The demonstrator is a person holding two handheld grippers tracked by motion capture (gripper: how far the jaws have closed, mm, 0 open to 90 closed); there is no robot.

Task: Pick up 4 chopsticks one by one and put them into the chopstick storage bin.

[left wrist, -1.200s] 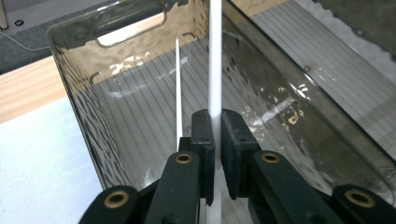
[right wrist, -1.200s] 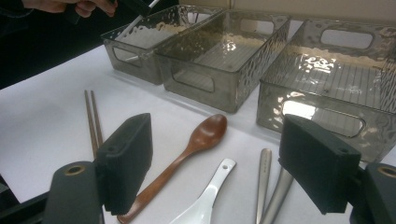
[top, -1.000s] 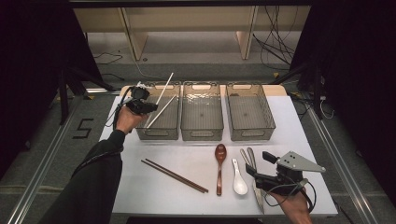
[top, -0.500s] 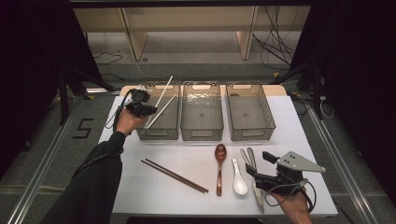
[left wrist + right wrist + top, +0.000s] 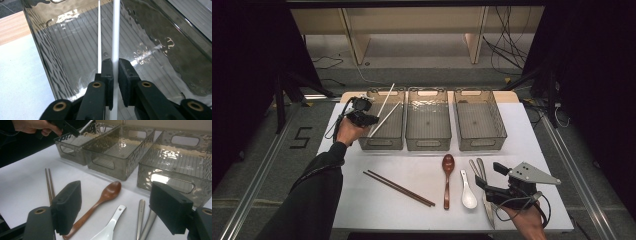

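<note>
My left gripper (image 5: 371,120) is at the left end of the leftmost clear bin (image 5: 382,143). It is shut on a white chopstick (image 5: 115,30) that points over the bin's floor, and its jaws have just been easing apart with the stick still between the pads. A second white chopstick (image 5: 99,37) lies beside the left jaw, slanting into the bin. My right gripper (image 5: 488,175) is open at the table's near right, with nothing between its fingers. Under it lie a white spoon (image 5: 110,230) and two metal utensils (image 5: 141,217).
On the white table (image 5: 362,205) lie a pair of brown chopsticks (image 5: 399,188) and a wooden spoon (image 5: 447,180). The middle bin (image 5: 428,143) and the right bin (image 5: 479,145) stand behind them. Floor rails and cables surround the table.
The white chopsticks have sunk slightly toward the left bin with the left hand. The right gripper has stayed where it was.
</note>
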